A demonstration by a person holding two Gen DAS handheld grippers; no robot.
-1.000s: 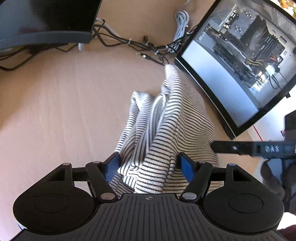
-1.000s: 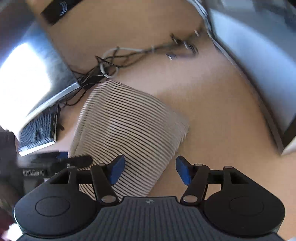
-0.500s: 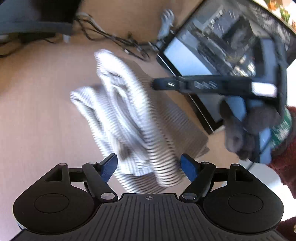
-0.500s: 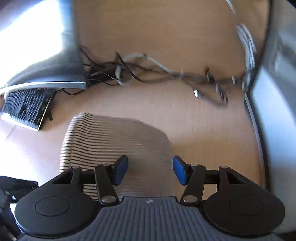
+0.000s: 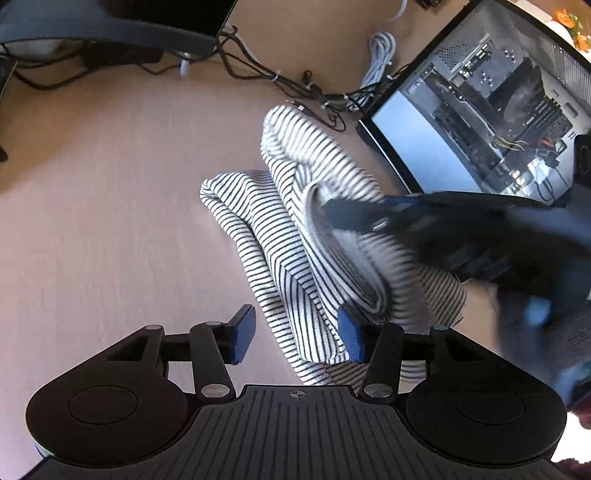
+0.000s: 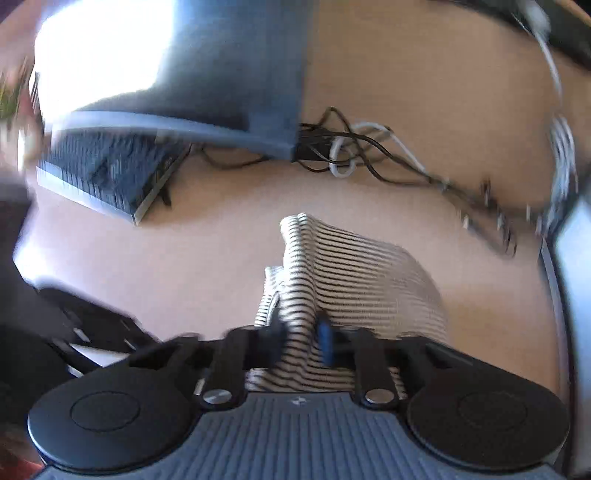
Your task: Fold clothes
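Two grippers on one striped shirt, mid-fold

Right gripper [image 6: 301,341] has just been closing and its jaws are now pinched on a bunched ridge of the striped shirt [image 5: 314,236], def clamped, cloth squeezed between the blue pads. Left gripper [image 5: 297,338] has just been closing too, but it's only half shut: cloth sits between the jaws, touching the right-hand pad [image 5: 351,341], the other pad's clear of it, so not gripping imo. Shirt's a rumpled roll on the desk [image 5: 110,221], toward the side with the open PC case [image 5: 498,110], cables [image 5: 295,83] just past its far end, keyboard [image 6: 107,173] and monitor stand [image 5: 110,33] well apart from it. Step looks like grabbing both ends to lift + straighten. Next move prob needs the left to finish its pinch before any pull, else it slips. Containers: only the PC case, nothing of the task's in it afaict.
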